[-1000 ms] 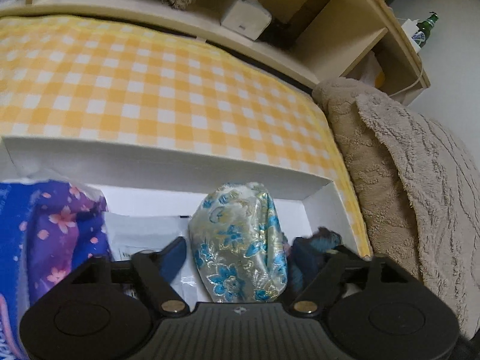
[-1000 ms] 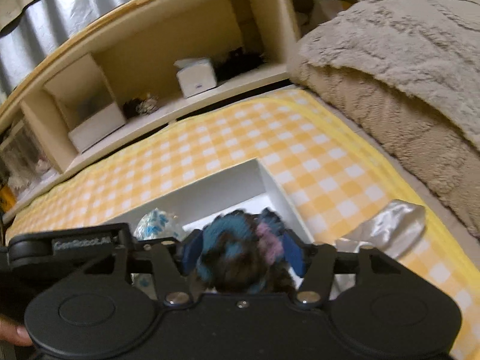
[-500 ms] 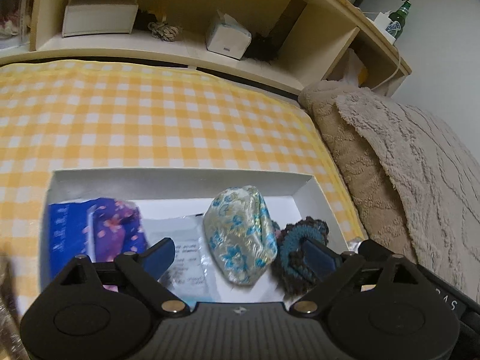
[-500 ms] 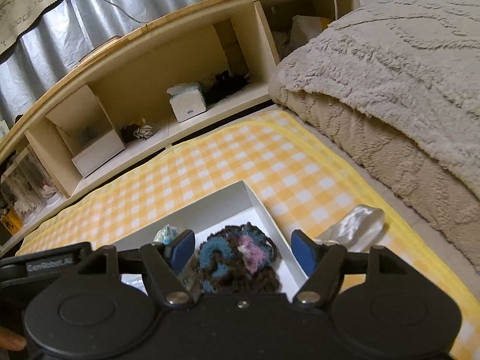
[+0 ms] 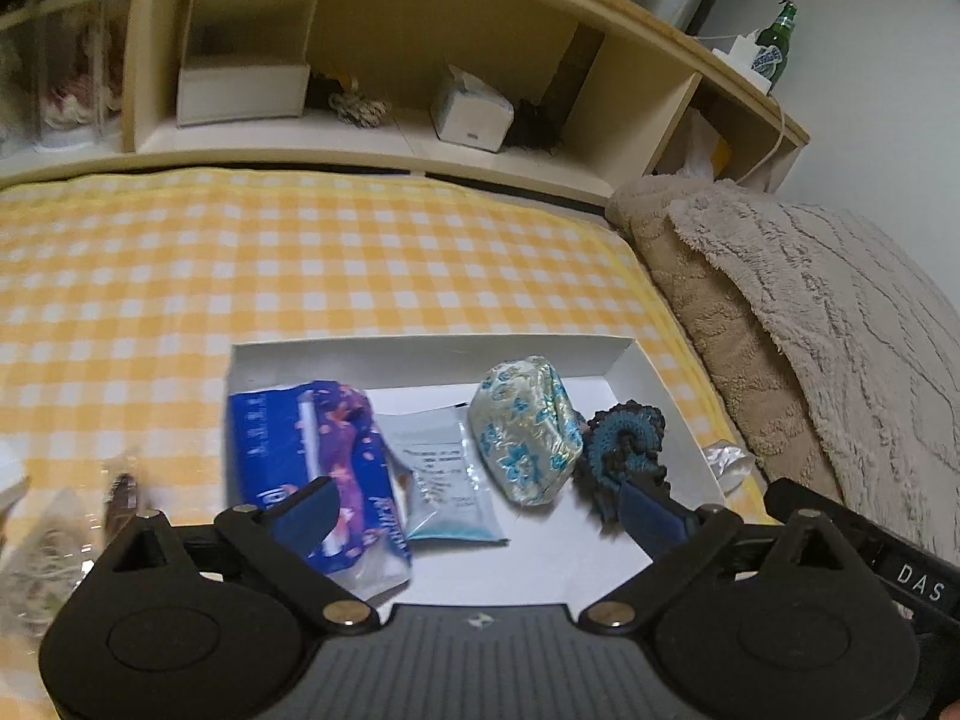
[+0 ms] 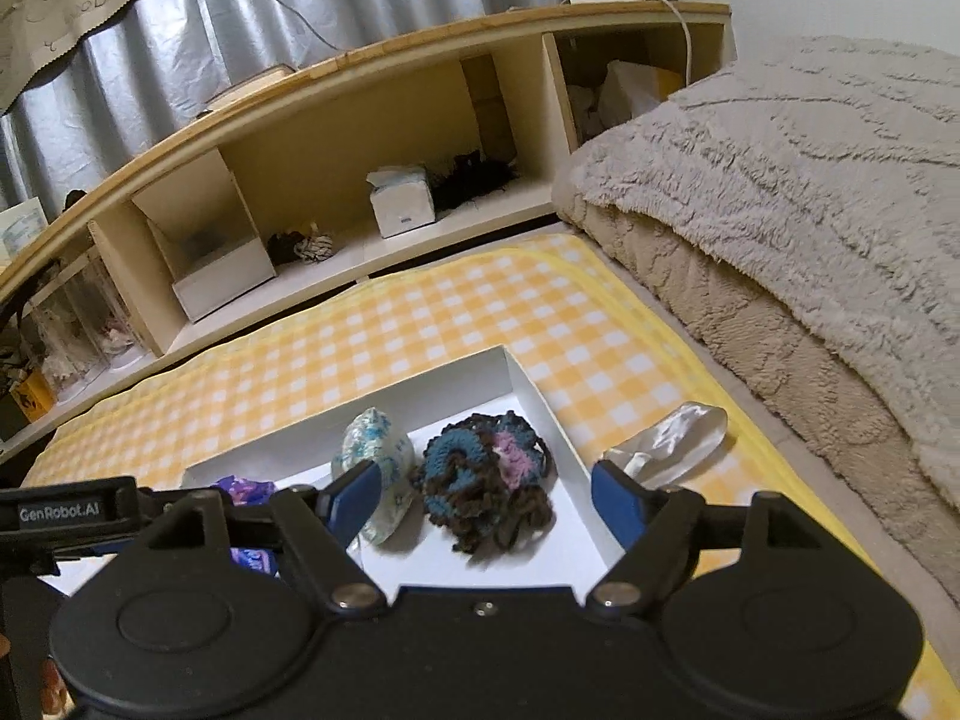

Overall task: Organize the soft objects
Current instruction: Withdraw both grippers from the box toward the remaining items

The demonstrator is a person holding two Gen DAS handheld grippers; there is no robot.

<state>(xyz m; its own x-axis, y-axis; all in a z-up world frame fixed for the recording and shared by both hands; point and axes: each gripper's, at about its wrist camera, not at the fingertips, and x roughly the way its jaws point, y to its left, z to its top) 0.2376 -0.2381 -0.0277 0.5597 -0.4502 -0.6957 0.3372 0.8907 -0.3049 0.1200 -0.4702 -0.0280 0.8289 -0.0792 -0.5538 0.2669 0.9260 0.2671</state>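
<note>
A white box [image 5: 420, 354] [image 6: 528, 387] lies on the yellow checked bedcover. In it lie a blue and purple tissue pack [image 5: 312, 450], a clear sachet [image 5: 447, 480], a floral fabric pouch [image 5: 525, 429] [image 6: 375, 450] and a dark crocheted piece [image 5: 627, 447] [image 6: 486, 480]. My left gripper [image 5: 480, 510] is open and empty above the box's near side. My right gripper [image 6: 486, 498] is open and empty, raised above the crocheted piece. A shiny white soft item [image 6: 672, 438] [image 5: 729, 462] lies on the cover right of the box.
A beige fuzzy blanket [image 6: 780, 210] [image 5: 810, 330] is piled at the right. A wooden headboard shelf [image 5: 390, 138] with small boxes runs along the back. A green bottle [image 5: 774, 45] stands on its top. Clear wrapped items [image 5: 54, 528] lie left of the box.
The right gripper opened and let the crocheted piece drop into the box, then rose. The left gripper drew back and up from the floral pouch, so the whole box shows.
</note>
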